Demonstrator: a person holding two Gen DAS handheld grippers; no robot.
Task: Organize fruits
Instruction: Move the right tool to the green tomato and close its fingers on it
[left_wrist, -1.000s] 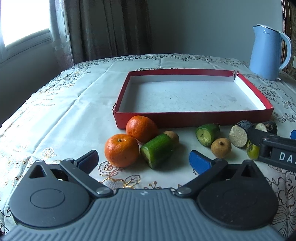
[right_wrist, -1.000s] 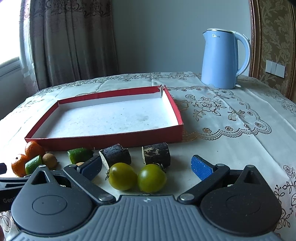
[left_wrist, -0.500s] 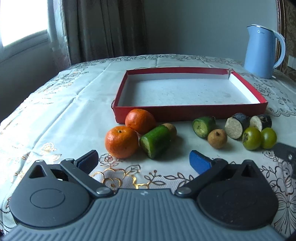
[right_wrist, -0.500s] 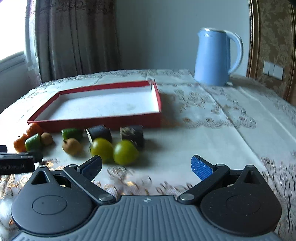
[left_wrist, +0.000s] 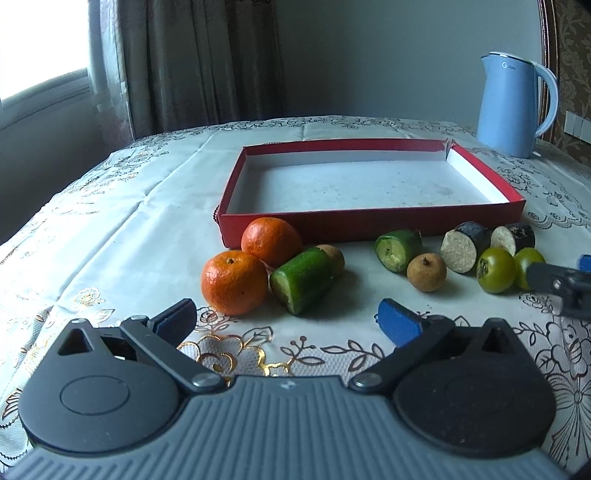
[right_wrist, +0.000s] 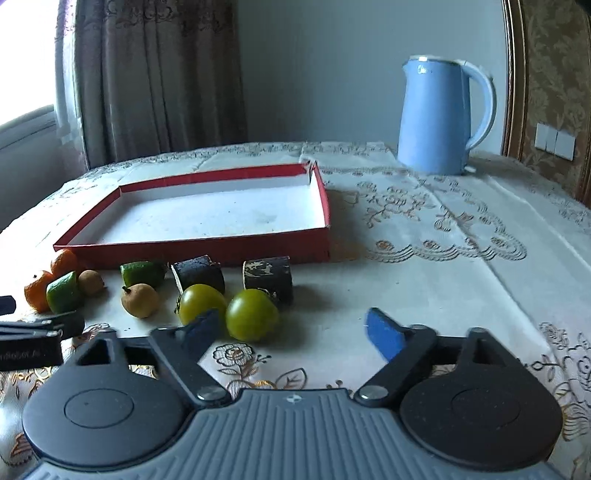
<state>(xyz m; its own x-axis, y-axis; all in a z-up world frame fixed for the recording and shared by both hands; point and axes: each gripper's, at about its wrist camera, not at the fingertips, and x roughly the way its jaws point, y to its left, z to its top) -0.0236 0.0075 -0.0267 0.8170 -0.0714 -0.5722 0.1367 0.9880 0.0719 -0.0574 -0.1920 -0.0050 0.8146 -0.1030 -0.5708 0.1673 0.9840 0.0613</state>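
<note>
Tray (left_wrist: 369, 221) sits on bench (left_wrist: 110, 240), mid-bench. Kettle (left_wrist: 511, 105) behind tray, to right, apart from it. Fruits lie in row on bench just before tray front wall. From left: two mandarins (left_wrist: 255, 262) touching each other, cut piece (left_wrist: 303, 278) leaning against them, small round fruit (left_wrist: 334, 254) behind this piece. Then gap. Further right: second cut piece (left_wrist: 398, 249), round fruit (left_wrist: 426, 272) just before it, two dark cut pieces (left_wrist: 465, 245) side by side, two tomatoes (left_wrist: 496, 270) before them, touching.
</note>
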